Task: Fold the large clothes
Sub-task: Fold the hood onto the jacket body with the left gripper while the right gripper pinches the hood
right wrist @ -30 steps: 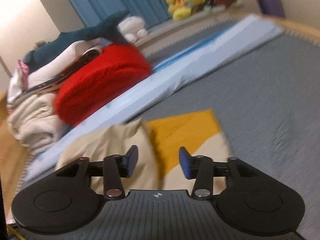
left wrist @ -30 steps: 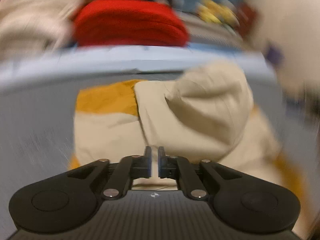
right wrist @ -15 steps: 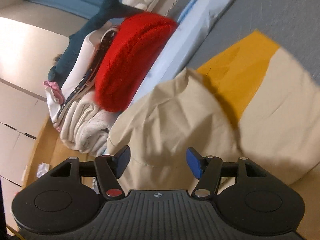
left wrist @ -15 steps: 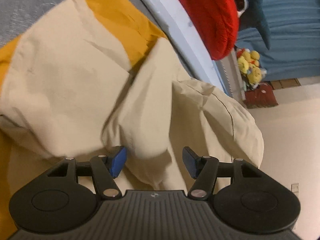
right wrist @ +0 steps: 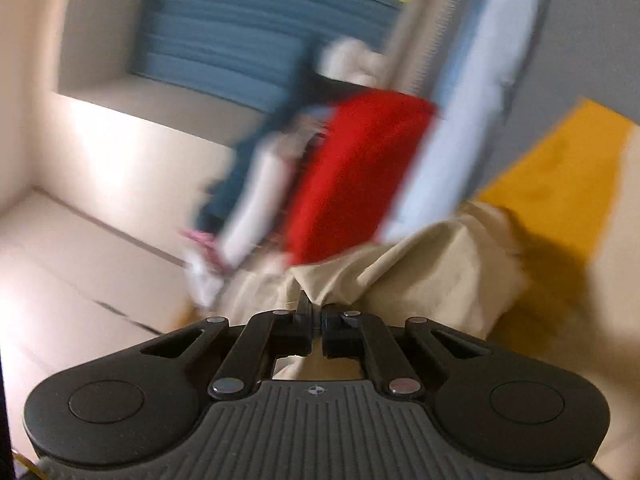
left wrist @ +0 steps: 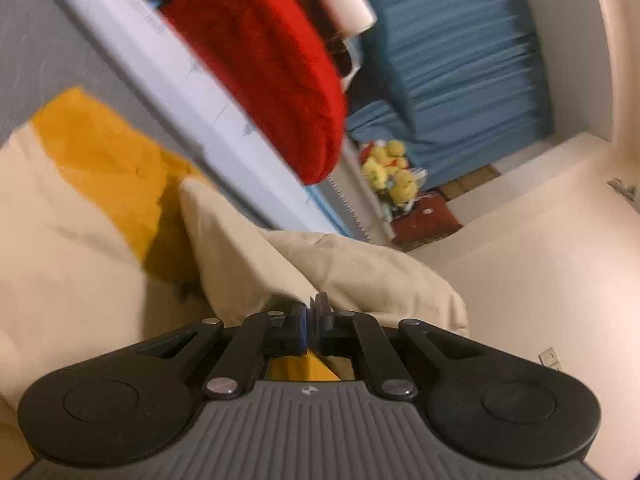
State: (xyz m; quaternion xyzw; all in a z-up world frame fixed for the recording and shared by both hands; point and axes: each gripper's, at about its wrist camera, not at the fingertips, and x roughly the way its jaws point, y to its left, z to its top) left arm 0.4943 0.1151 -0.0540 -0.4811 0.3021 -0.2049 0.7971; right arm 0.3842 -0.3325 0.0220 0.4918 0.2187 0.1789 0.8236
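A cream and mustard-yellow garment (left wrist: 80,248) lies on the grey bed surface (left wrist: 48,48), with its cream hood part bunched up. My left gripper (left wrist: 311,312) is shut on a fold of the cream fabric (left wrist: 248,256). In the right wrist view the same garment (right wrist: 560,184) shows, and my right gripper (right wrist: 316,316) is shut on a pinch of its cream fabric (right wrist: 420,264). Both views are tilted and partly blurred.
A red cushion (left wrist: 272,64) lies past a light blue sheet edge (left wrist: 192,92); it also shows in the right wrist view (right wrist: 352,168). Blue curtains (left wrist: 460,60), yellow plush toys (left wrist: 388,172) and a pile of folded items (right wrist: 248,216) stand behind. Cream walls (left wrist: 540,272).
Both grippers were open half a second ago over the cream hood; now both have closed on its fabric. Both views have tilted and swung.
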